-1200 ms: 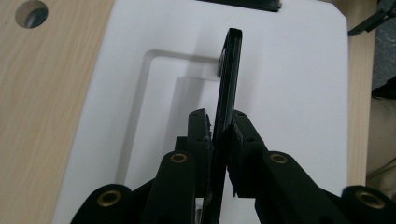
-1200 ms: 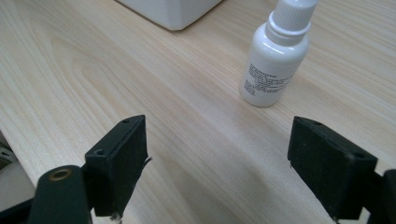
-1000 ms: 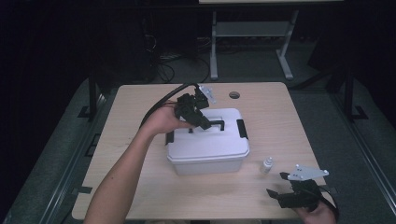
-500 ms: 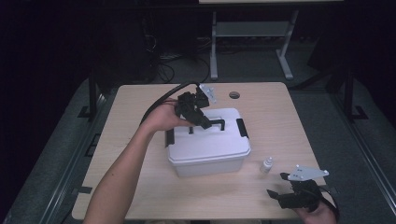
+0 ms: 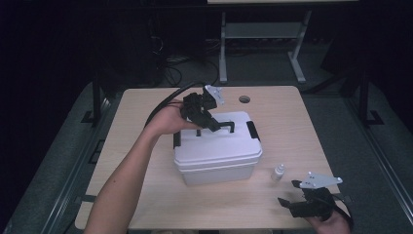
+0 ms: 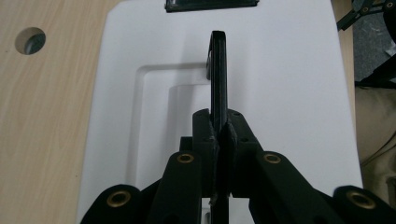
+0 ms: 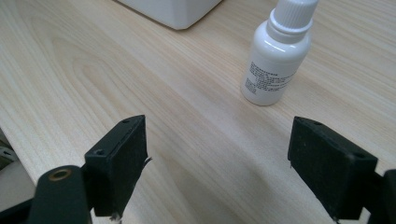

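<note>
Black flip-up handle [image 6: 218,70] on white plastic lidded box [image 5: 216,146], mid-desk [image 5: 292,126]: left tongs [image 5: 214,125] clenched on it, grasp done, lift or lid-opening left. Right tongs [image 7: 217,165] released, idle near small white dropper bottle [image 7: 275,56].

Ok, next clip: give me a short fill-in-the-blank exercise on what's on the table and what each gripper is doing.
1. The left gripper is shut on the black ____ of the white box.
2. The right gripper has its jaws ____, with nothing between them.
3. The small white dropper bottle stands ____ on the wooden table.
4. In the high view, the bottle stands to the ____ of the box.

Missing words: handle; open; upright; right
</note>
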Tool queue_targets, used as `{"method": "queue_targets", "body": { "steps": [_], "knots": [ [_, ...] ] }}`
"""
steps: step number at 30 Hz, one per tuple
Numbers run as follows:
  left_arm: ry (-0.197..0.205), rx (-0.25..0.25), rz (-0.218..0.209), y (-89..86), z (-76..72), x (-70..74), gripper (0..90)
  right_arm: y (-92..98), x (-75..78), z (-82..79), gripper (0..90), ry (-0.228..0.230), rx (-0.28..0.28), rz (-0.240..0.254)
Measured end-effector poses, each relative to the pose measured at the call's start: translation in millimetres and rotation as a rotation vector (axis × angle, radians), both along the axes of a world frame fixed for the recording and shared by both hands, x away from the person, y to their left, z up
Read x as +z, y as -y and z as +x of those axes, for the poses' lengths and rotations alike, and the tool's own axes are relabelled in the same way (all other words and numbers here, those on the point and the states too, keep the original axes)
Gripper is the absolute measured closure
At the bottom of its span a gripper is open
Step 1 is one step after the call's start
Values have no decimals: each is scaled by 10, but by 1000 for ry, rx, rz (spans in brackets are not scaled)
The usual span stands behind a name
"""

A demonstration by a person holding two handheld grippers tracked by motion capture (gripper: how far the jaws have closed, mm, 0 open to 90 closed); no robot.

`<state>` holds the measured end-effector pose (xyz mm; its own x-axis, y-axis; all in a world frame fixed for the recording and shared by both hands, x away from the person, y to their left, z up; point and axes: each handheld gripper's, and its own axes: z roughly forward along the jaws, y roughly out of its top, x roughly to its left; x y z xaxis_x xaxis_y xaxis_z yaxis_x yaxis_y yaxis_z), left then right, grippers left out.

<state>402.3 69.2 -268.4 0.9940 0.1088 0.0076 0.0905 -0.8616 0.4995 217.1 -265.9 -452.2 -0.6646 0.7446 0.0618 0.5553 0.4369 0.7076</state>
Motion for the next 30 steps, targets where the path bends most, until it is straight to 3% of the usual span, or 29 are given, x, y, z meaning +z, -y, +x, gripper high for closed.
{"method": "queue_targets", "body": {
  "steps": [7, 16, 30],
  "knots": [
    [17, -3, 1, -18, 1, 77, 843, -5, 0, 5, 192, 2, 3, 4],
    [16, 5, -32, -70, 12, 160, 843, 2, -5, 7, 192, 3, 7, 3],
    [43, 22, -20, -191, -84, 332, 843, 28, 1, -2, 192, 6, -3, 7]
  ]
}}
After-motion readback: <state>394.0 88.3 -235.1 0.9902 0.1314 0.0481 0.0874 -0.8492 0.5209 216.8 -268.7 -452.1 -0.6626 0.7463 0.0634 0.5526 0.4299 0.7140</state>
